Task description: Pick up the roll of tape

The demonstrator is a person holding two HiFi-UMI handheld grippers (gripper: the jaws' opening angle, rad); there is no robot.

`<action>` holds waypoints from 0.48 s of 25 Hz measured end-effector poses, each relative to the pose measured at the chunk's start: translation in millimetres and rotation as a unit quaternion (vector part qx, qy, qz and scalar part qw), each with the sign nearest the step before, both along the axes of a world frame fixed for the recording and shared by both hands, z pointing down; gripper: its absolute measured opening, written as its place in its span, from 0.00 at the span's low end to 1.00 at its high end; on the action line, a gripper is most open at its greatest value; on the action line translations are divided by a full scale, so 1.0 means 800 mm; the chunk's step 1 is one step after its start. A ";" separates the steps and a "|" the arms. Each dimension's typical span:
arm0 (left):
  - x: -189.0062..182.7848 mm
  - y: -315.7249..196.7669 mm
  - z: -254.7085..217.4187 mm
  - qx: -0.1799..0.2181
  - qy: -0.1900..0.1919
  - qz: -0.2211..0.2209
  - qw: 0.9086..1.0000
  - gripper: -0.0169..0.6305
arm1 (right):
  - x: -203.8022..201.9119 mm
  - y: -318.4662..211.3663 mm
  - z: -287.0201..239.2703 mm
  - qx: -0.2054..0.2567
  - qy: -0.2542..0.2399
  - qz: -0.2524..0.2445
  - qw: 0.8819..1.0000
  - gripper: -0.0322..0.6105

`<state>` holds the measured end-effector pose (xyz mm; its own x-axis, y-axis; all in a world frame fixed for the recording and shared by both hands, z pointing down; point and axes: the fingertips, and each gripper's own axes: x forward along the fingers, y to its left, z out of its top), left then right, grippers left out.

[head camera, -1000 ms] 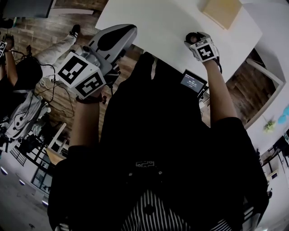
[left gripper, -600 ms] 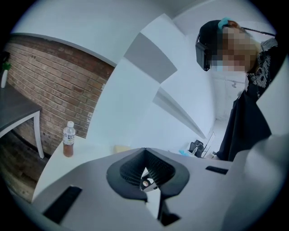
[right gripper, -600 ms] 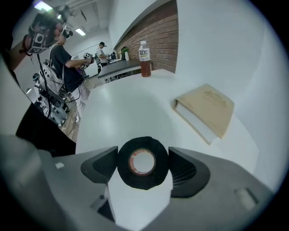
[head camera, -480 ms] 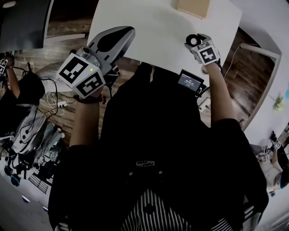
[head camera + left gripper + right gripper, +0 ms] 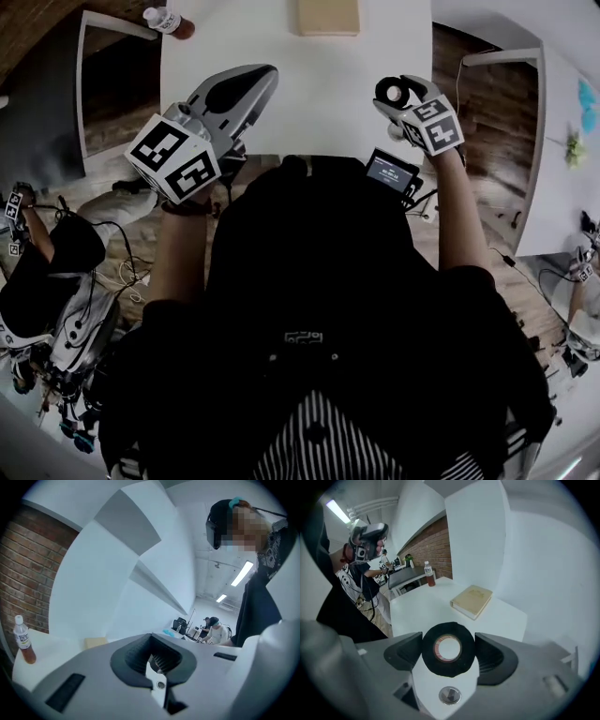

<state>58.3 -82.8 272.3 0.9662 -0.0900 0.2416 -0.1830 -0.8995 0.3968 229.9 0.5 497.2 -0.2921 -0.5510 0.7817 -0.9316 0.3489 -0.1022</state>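
The roll of black tape (image 5: 460, 665) sits upright between the two dark pads of my right gripper (image 5: 449, 645), which is shut on its sides and holds it above the white table (image 5: 426, 609). In the head view the tape (image 5: 383, 90) shows at the tip of the right gripper (image 5: 398, 94), over the table's near edge. My left gripper (image 5: 234, 89) hovers over the table's near left part, its jaws together with nothing in them. In the left gripper view its pads (image 5: 161, 660) meet at the tip of the left gripper (image 5: 151, 638).
A tan book (image 5: 328, 16) lies at the table's far edge, also seen as the book (image 5: 472, 601). A bottle with brown liquid (image 5: 167, 19) stands at the far left corner. A small screen (image 5: 392, 172) hangs at my chest. People sit on the floor at the left (image 5: 47, 272).
The right gripper has risen off the table with the tape in it. The left gripper has shifted sideways. The head view has swung, so the table now lies square ahead and the bottle has come into view.
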 end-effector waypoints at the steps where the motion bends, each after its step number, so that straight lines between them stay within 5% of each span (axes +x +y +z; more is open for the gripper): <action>1: 0.004 0.002 0.001 0.001 0.002 0.009 1.000 0.04 | -0.006 0.001 -0.016 0.010 -0.004 0.003 1.000 0.59; 8: 0.019 0.006 0.003 0.013 0.018 0.054 0.998 0.04 | -0.049 0.005 -0.133 0.093 -0.022 0.018 0.995 0.59; 12: 0.018 0.006 -0.009 0.025 0.027 0.047 0.998 0.04 | -0.080 0.007 -0.210 0.162 -0.103 0.031 0.981 0.58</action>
<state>72.8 -77.9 265.2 0.9825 -0.0096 0.1861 -0.0770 -0.9302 0.3588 165.8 6.2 329.4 -0.3838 -0.7822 0.4907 -0.9231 0.3379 -0.1835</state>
